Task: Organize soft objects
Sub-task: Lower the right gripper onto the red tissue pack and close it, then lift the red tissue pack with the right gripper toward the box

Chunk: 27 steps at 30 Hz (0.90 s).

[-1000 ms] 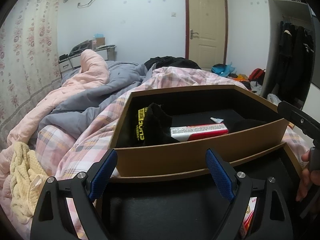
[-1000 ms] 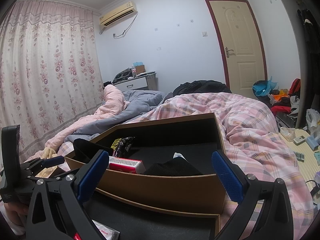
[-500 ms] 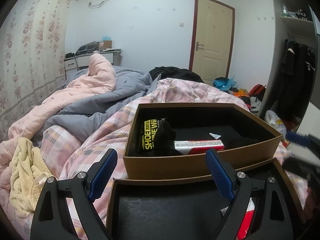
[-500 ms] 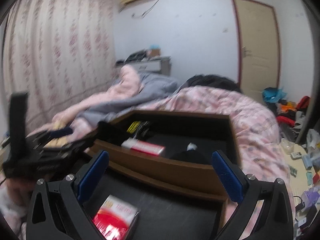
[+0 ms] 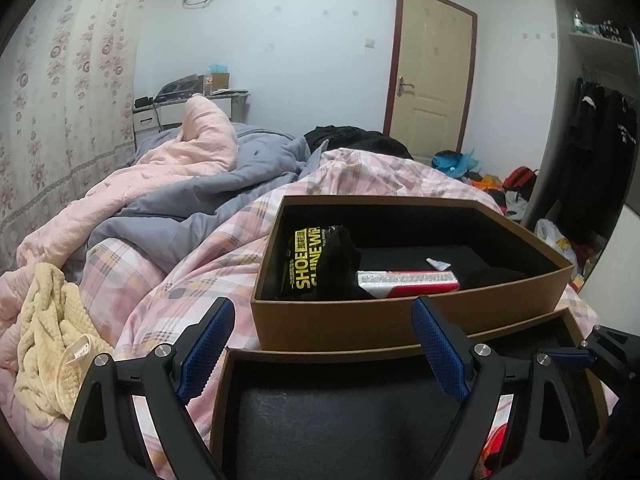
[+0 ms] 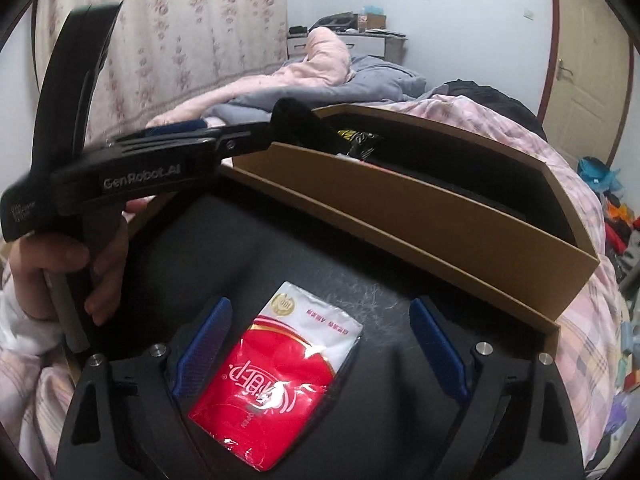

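Fingers (image 6: 436, 344) apart, just closing, straddle a glossy red-and-white tissue pack (image 6: 276, 384) without touching.

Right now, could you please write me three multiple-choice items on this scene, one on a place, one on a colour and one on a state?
1. Where does the red and white packet lie?
A. in the near tray, between the right tongs
B. on the yellow towel
C. on the floor by the door

2. What colour is the lettering on the black pouch in the brown box?
A. pink
B. yellow
C. green

3. How do the left tongs stand?
A. shut on the pouch
B. shut on the quilt
C. open, holding nothing

Answers: 1 A, the right wrist view shows it on the tray's black floor between the blue pads, which do not press it. 2 B, the SHOE print reads yellow. 3 C, the pads stand wide apart with nothing between them.
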{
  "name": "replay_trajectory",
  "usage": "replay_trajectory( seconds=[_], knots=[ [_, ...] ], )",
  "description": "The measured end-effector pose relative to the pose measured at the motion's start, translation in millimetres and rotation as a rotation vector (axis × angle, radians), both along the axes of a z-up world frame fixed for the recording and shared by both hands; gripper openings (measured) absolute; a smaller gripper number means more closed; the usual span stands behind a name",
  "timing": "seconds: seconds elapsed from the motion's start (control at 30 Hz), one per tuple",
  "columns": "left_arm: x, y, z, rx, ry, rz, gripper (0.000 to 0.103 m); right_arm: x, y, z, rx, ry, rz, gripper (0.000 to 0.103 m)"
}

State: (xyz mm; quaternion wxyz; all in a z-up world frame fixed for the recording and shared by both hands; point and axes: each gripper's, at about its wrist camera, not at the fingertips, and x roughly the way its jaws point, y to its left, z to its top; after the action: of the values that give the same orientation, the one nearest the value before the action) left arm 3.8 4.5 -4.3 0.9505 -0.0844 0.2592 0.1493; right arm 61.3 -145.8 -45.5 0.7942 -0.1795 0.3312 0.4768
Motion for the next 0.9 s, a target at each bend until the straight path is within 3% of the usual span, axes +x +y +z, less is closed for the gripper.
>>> replay_trajectory(
  seconds=[0.2, 0.33, 0.47, 0.73, 0.8, 0.9],
  knots=[
    [1, -3, -1, 0.012, 0.007, -0.003, 0.088, 6, -2, -4, -0.027, 0.021, -0.032, 0.09],
    [-1, -2, -1, 0.007, 0.0, 0.001, 0.088, -4, -3, 5, -0.062, -0.035, -0.019, 0.09],
    [-5, -1, 1, -0.002, -0.026, 0.006, 0.088, -14, -4, 8, -0.118, -0.067, 0.025, 0.09],
    [-6, 0, 2, -0.002, -0.023, 0.007, 0.088, -29, 10, -22, -0.26, 0.003, 0.15, 0.09],
    [-5, 1, 1, -0.001, -0.021, 0.004, 0.088, -28, 11, -26, -0.264, 0.023, 0.16, 0.081],
    [-5, 1, 0, -0.001, -0.018, 0.005, 0.088, -23, 5, -24, -0.249, 0.033, 0.147, 0.075]
  ],
)
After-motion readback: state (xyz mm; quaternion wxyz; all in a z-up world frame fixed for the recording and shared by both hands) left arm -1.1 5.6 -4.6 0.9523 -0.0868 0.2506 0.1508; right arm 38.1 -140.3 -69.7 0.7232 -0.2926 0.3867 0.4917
